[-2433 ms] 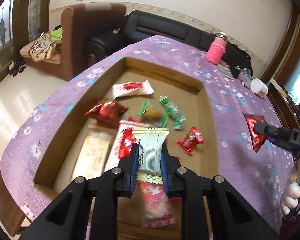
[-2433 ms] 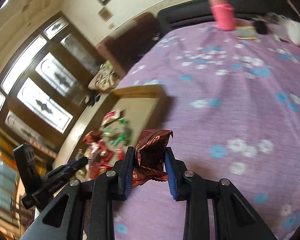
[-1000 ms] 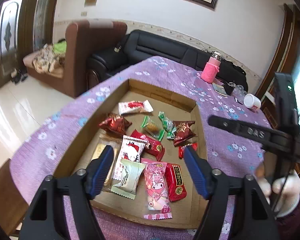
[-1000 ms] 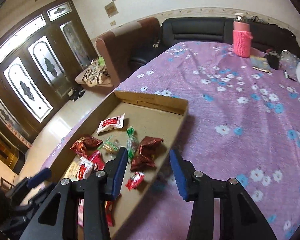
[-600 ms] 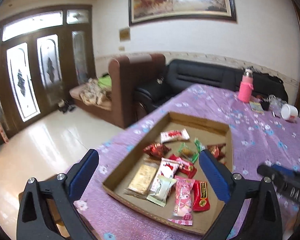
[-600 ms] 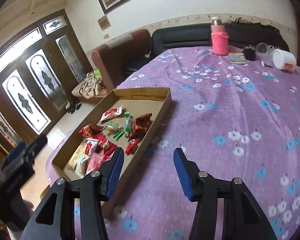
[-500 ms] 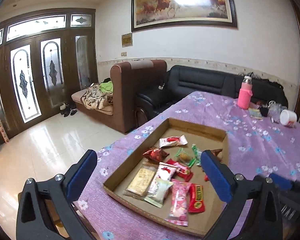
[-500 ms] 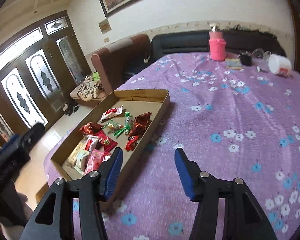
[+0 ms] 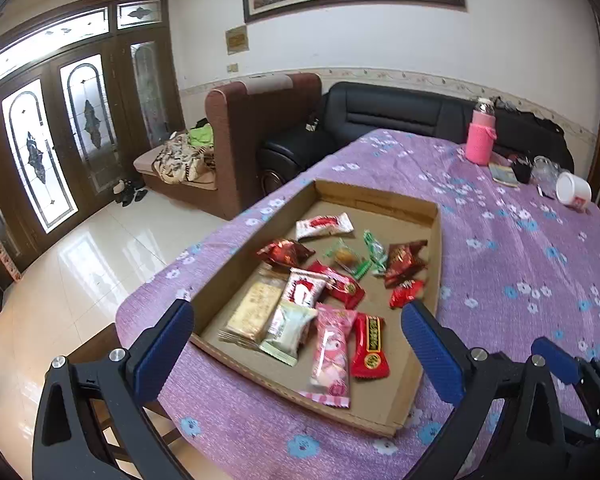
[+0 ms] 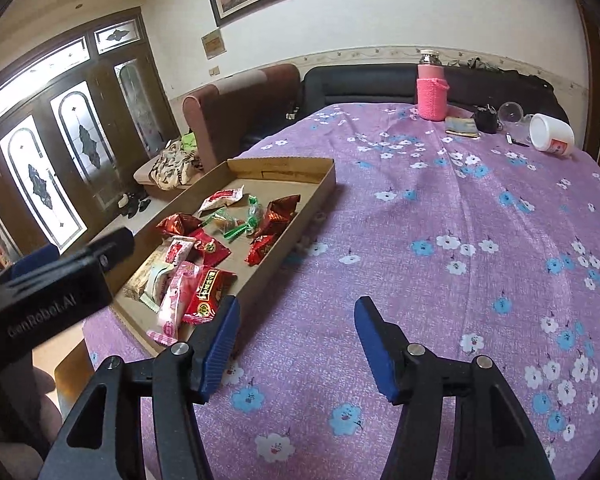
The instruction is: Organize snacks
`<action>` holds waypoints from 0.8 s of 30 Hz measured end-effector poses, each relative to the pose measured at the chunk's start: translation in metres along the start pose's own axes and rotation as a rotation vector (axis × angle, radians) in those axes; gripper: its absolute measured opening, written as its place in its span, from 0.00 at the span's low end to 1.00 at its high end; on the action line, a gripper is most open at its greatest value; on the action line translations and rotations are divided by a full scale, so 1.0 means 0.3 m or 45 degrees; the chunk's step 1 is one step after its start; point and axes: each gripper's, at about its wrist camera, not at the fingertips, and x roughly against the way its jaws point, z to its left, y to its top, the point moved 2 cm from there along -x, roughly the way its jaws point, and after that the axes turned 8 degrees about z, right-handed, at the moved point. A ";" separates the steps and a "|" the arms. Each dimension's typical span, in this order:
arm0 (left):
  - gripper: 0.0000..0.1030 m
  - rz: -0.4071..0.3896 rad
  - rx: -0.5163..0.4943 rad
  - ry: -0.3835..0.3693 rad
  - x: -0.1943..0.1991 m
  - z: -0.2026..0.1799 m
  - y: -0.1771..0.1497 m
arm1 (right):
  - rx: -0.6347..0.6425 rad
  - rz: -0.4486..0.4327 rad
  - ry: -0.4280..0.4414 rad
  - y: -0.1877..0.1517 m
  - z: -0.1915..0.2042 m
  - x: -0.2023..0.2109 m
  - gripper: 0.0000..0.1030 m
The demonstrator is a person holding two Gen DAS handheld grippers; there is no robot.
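Observation:
A shallow cardboard tray [image 9: 380,202] sits on the purple flowered tablecloth and holds several wrapped snacks: a pink packet [image 9: 332,354], a red bar [image 9: 370,344], a pale green packet [image 9: 288,330], a dark red foil candy [image 9: 404,258] and others. The tray also shows in the right wrist view [image 10: 284,168]. My left gripper [image 9: 298,354] is open and empty, held back above the tray's near edge. My right gripper [image 10: 296,340] is open and empty over the cloth, right of the tray. The left gripper's body [image 10: 48,280] shows at the left of the right wrist view.
At the table's far end stand a pink-sleeved bottle [image 10: 432,88], a white cup on its side [image 10: 550,130], a small book [image 10: 462,126] and dark small items. A brown armchair [image 9: 260,128] and black sofa [image 9: 380,120] stand beyond the table. Tiled floor lies to the left.
Both grippers let go of their snacks into the tray, opened wide and drew back and up from it. The dark red foil candy now lies in the tray.

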 end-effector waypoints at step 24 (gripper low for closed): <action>1.00 0.133 -0.046 -0.092 -0.067 -0.042 -0.036 | -0.009 0.038 -0.016 -0.017 -0.001 -0.023 0.63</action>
